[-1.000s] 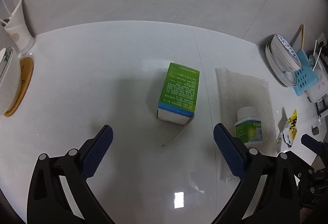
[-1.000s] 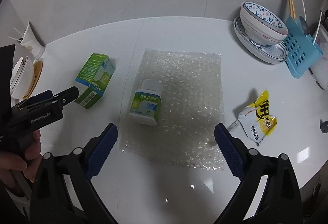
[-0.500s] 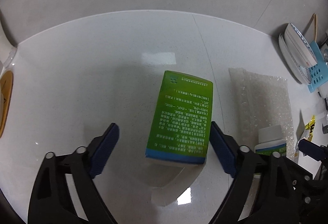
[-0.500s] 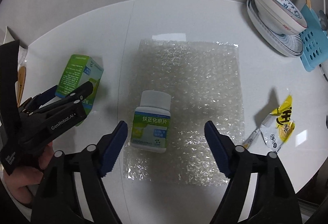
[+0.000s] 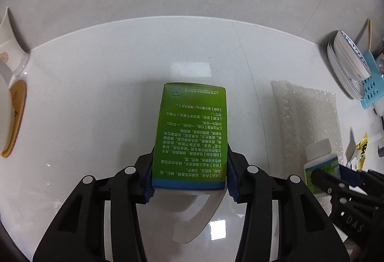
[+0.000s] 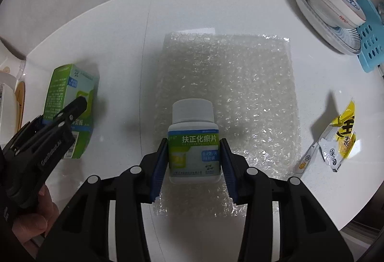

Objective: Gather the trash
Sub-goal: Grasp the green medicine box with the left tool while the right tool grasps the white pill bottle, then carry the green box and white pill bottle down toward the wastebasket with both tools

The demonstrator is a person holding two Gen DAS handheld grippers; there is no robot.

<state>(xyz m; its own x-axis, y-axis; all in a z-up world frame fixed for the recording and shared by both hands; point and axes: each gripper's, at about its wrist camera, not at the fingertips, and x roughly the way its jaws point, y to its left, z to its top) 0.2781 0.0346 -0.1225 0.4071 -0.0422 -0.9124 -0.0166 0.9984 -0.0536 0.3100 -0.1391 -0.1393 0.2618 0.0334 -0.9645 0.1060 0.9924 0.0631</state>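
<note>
Pinching box (image 5: pixel 190 139) near its open end with left gripper (image 5: pixel 189 173), bottle (image 6: pixel 194 142) in right gripper (image 6: pixel 194 161); I'd squeeze lightly, since that light carton probably crushes.

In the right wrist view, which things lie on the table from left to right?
Green box → pill bottle on the bubble wrap → yellow wrapper → stacked bowls and blue rack at the far right.
</note>
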